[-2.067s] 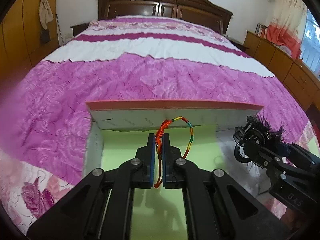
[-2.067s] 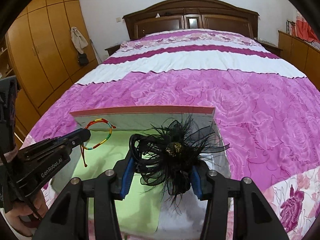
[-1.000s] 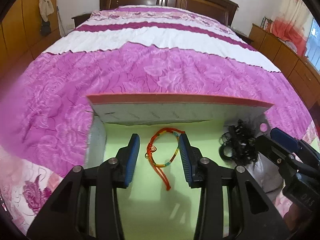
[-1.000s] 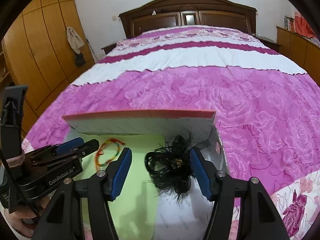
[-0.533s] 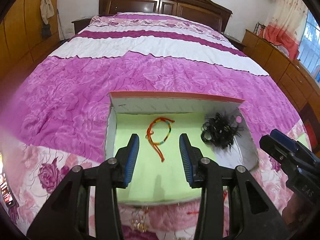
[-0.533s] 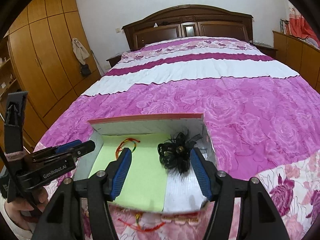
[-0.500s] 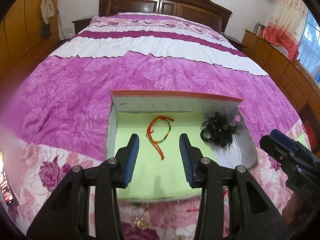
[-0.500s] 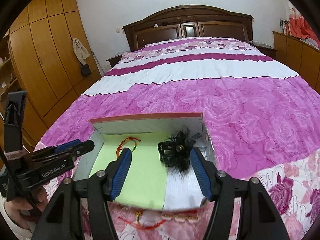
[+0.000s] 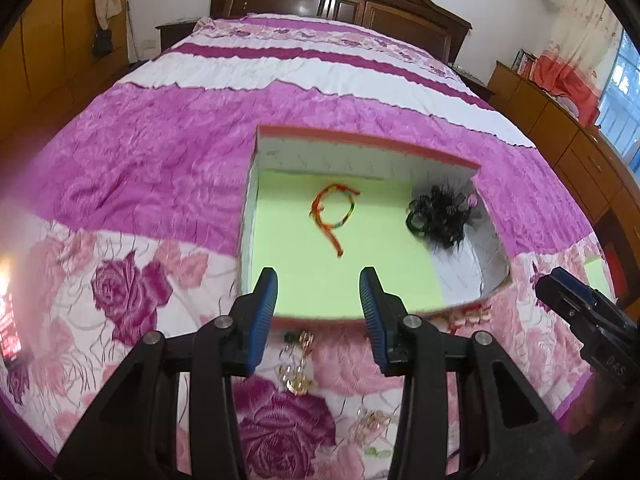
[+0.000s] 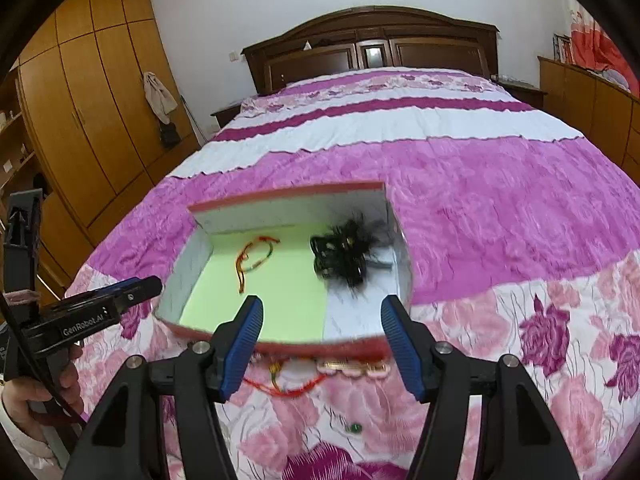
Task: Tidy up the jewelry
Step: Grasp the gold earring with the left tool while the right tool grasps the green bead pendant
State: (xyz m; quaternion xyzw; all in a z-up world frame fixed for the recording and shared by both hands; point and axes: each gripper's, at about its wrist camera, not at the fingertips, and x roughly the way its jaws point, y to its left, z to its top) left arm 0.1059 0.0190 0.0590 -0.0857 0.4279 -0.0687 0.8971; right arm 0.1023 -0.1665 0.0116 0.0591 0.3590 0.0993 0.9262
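Bracelet (image 9: 334, 216) in box (image 9: 248, 216), beyond left claw (image 9: 318, 300)

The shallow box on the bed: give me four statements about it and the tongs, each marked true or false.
1. The braided bracelet lies on the green liner inside the box. True.
2. The black feather hairpiece is clamped in the right tongs. False: it lies in the box, the tongs are open.
3. The left tongs are open and empty. True.
4. Nothing lies outside the box. False: loose jewelry sits on the bedspread before it.
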